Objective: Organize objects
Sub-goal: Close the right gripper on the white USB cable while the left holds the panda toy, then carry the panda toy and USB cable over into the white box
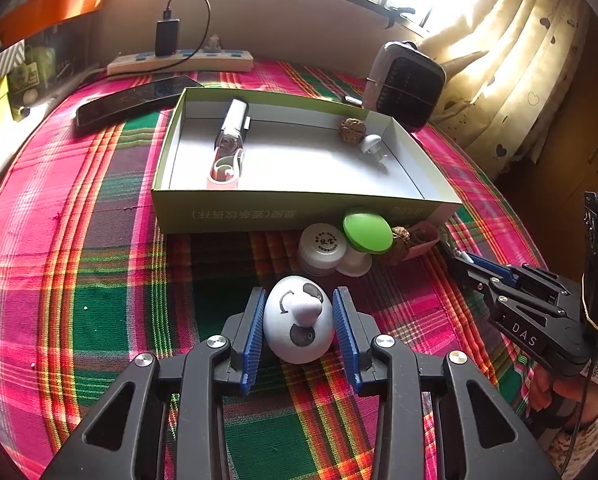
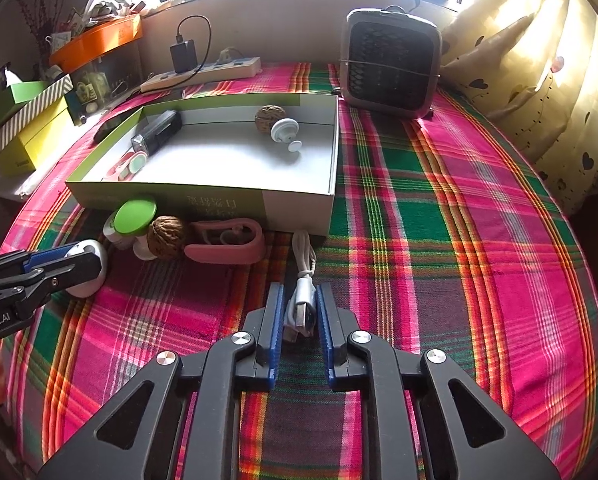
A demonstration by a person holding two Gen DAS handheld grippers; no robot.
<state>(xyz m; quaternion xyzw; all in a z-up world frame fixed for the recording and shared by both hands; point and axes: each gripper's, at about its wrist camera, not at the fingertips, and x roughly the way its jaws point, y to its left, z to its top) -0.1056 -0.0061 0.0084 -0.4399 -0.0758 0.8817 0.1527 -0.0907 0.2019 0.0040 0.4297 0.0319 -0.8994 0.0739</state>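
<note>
White egg toy (image 1: 298,326) clamped in our left gripper (image 1: 299,330) lower centre, right gripper (image 2: 298,322) pinching the white cable (image 2: 301,300) – green box (image 2: 299,204) just above, walnut (image 2: 165,237) left.

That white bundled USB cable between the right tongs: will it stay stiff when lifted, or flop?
The white bundled USB cable would probably droop: its far loop trails loosely on the plaid cloth. It looks thin, so likely light. Its smooth sheath might slip between the right tongs.

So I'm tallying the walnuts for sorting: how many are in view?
2. One walnut lies inside the green box, by its far wall next to a white knob. The other walnut sits on the cloth in front of the box, beside the green-lidded item. Others may be hidden.
</note>
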